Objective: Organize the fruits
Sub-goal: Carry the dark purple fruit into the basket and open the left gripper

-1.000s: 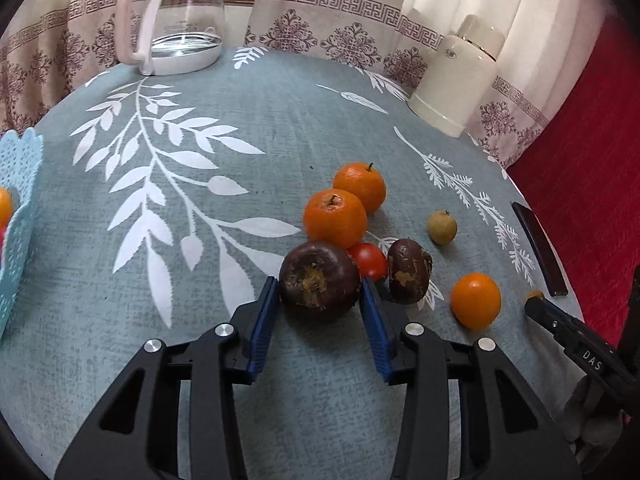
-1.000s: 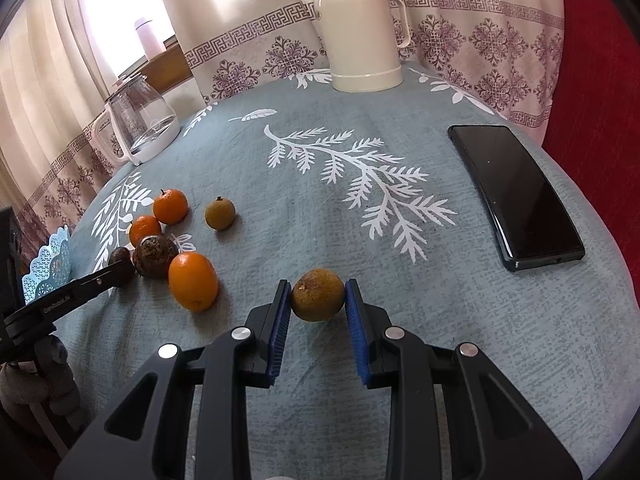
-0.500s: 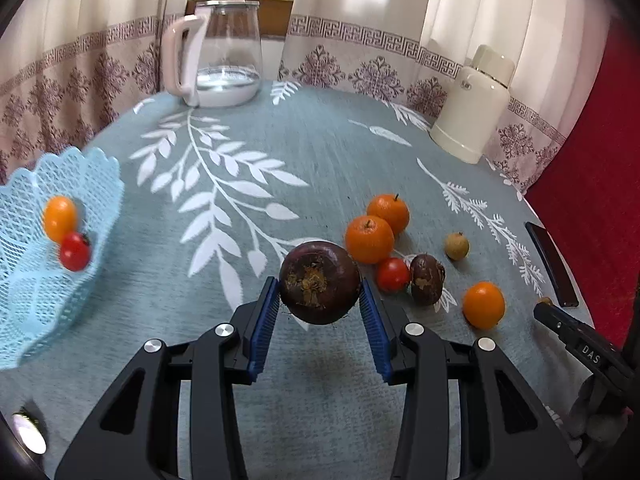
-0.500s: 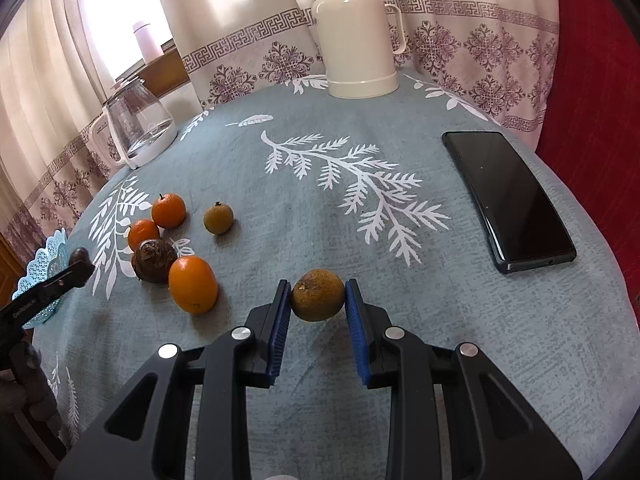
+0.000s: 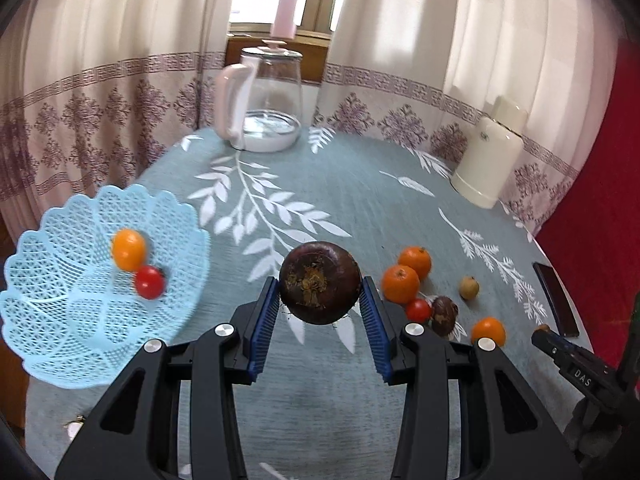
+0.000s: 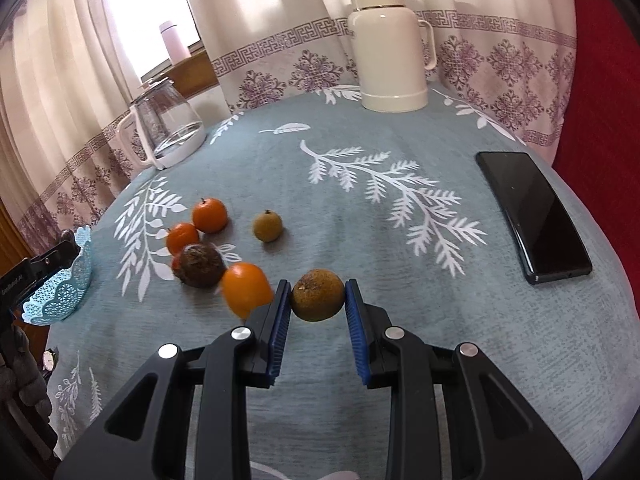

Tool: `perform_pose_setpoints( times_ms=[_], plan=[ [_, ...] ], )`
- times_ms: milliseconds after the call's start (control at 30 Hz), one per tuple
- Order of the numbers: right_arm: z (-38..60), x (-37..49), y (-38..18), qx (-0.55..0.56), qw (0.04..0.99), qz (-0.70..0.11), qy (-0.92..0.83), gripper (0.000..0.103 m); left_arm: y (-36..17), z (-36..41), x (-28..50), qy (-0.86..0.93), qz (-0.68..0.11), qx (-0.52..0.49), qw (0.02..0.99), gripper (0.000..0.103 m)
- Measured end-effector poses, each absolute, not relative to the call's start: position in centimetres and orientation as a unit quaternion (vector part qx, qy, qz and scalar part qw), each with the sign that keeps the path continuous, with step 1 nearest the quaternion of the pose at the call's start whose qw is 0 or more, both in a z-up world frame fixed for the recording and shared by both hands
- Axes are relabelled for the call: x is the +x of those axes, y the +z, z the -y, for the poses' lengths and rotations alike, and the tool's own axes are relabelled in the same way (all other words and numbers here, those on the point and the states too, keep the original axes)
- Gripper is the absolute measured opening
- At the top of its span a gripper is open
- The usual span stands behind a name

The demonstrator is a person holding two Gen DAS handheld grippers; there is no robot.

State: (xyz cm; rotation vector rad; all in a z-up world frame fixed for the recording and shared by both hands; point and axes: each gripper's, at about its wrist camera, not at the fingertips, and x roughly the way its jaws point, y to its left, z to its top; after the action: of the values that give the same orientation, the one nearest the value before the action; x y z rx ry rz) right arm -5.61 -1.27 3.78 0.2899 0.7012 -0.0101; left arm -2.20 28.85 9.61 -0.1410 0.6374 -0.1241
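My left gripper (image 5: 320,300) is shut on a large dark purple fruit (image 5: 319,282), held above the cloth. To its left lies a light blue lattice basket (image 5: 60,320) holding an orange fruit (image 5: 128,249) and a red tomato (image 5: 149,282). On the cloth to the right lie two tangerines (image 5: 400,283), a tomato (image 5: 419,309), a small dark fruit (image 5: 444,315), a tan fruit (image 5: 469,287) and an orange fruit (image 5: 488,330). My right gripper (image 6: 318,298) is shut on a brownish round fruit (image 6: 317,300), lifted just over the cloth beside the orange fruit (image 6: 246,289).
A glass kettle (image 5: 267,100) stands at the table's far edge and a cream thermos (image 6: 390,46) at the far right. A black phone (image 6: 532,216) lies on the right side. Curtains hang behind; a wristwatch (image 6: 49,359) lies near the front-left edge.
My left gripper has risen and swung left with the dark purple fruit, bringing the basket into full view. My right gripper has lifted the brownish fruit and shifted left toward the other fruits.
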Motion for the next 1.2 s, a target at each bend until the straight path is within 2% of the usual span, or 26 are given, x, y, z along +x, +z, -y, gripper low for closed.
perform_pose_setpoints(
  times_ms=[367, 1200],
  plan=[
    [-0.9, -5.5, 5.5, 0.132, 0.935, -0.327, 0.020, 0.028, 11.6, -33.2, -3.3, 0.010, -0.280, -0.076, 0.957, 0.043],
    [-9.0, -4.4, 8.5, 0.096, 0.940, -0.310, 0.106, 0.028, 12.7, -41.0, -4.3, 0.111, -0.262, -0.130, 0.950, 0.044]
  ],
)
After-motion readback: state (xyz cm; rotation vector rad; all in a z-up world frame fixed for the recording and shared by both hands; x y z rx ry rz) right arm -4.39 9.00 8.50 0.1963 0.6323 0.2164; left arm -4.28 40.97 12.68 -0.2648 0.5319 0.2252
